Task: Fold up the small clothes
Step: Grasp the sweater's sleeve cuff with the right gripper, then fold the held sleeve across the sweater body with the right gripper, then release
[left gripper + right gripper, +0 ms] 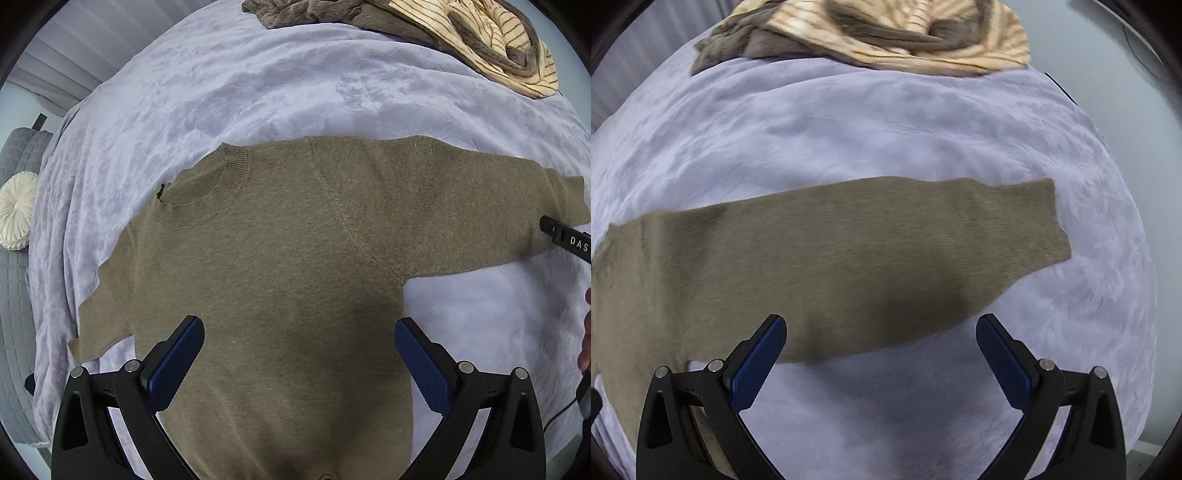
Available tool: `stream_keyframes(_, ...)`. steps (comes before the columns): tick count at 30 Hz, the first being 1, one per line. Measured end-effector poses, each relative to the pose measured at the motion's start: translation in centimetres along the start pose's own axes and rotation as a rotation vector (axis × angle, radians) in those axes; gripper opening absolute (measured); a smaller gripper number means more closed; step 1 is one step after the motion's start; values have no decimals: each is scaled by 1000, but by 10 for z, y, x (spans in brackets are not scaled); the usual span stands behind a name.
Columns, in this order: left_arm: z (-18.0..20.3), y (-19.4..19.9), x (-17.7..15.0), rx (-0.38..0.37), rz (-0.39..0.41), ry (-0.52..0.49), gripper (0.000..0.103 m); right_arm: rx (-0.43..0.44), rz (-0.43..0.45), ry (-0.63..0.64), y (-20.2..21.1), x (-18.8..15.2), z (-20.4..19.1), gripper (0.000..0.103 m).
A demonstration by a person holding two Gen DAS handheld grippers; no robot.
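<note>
An olive knit sweater (280, 266) lies flat across the middle of the lavender blanket (258, 92), one sleeve (886, 243) stretching toward the right of the frame. Both the left gripper (299, 328) and right gripper (881, 325) hover above it with jaws spread wide, grasping nothing. A striped garment (491, 40) sits crumpled at the upper right.

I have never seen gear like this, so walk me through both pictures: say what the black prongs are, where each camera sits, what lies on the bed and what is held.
No robot arm is here: a person carries a two-finger gripper in each hand, each with a fisheye camera looking along its fingers. One picture comes from the left gripper, the other from the right gripper. The blue pads are their gripping faces. An olive knit sweater lies flat on a lavender blanket; the right view shows its outstretched sleeve. A brown and striped garment pile sits beyond. Both grippers are open and hold nothing.
</note>
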State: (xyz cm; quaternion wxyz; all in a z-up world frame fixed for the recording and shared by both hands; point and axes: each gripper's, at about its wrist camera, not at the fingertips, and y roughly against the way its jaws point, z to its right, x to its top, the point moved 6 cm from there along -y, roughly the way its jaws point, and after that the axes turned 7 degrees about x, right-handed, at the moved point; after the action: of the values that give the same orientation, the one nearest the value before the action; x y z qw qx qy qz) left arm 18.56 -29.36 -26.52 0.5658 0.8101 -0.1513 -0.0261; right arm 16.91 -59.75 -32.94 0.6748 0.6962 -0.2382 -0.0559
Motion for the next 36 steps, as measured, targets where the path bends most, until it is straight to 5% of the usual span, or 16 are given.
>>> stream_keyframes(3,2,2,1,7,-3,1,103,14,2,-93,-24,6,48,102)
stream_keyframes(5,2,3,1,9,-4,9,103,132,27,-198,-40,11,70,102)
stream_keyframes(9,1,5,-2,29,-10,4,103,244,211,-206,-37,36,72,98)
stream_keyframes(12,-2,11,-6,38,-7,0,103,307,229,-199,-38,48,67,58)
stream_keyframes(13,-4,14,-7,41,1,2,103,373,219,-218,-38,49,66,26)
stream_keyframes(14,-7,17,-8,44,7,6,103,453,214,-245,-35,49,67,14)
stream_keyframes(19,-22,21,-17,41,-3,51,103,513,302,-244,19,33,63,14)
stream_keyframes(29,-72,38,-39,99,-4,165,103,278,392,-135,103,7,35,13)
stream_keyframes(36,-120,55,-66,115,20,253,103,294,456,-57,154,-7,-6,13)
